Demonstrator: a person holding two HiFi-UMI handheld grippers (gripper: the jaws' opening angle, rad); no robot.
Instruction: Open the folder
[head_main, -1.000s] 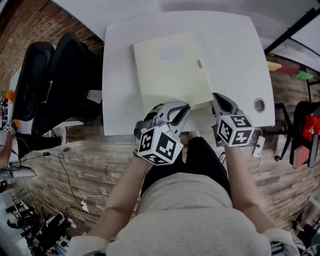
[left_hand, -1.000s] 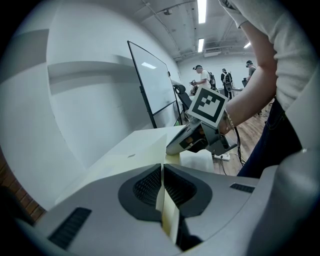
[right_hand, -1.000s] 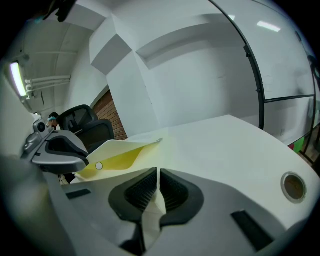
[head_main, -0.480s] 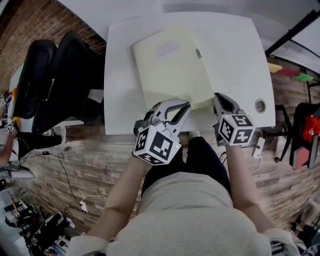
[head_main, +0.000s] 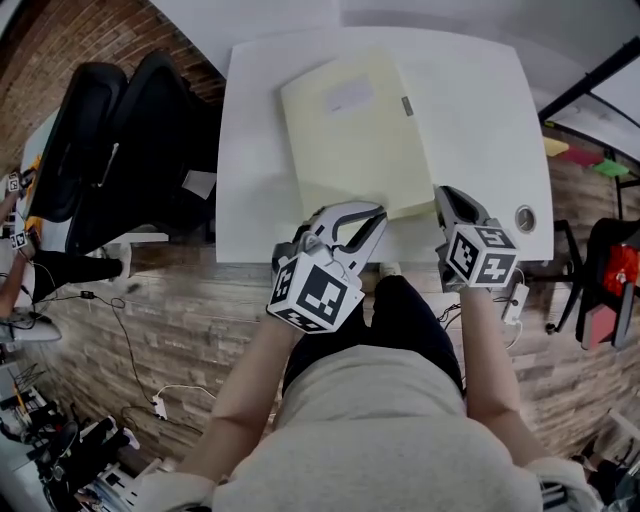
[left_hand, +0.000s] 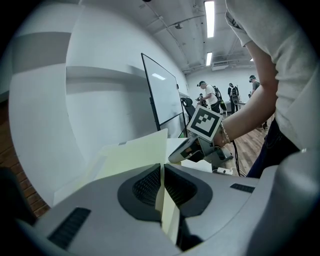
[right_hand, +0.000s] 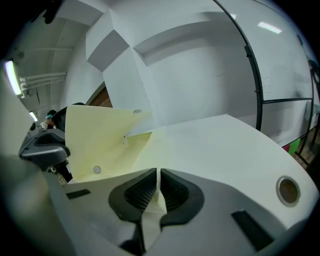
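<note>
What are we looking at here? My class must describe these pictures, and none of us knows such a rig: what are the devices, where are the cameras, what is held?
No robot here: a seated person holds a two-jaw gripper in each hand; the patterned cubes are part of them. The top-down picture comes from a camera on the person's head, the other two from cameras riding on the grippers. On the white table lies a pale yellow folder. The left gripper is shut on its raised upper cover, the right gripper on what looks like the lower layer.
</note>
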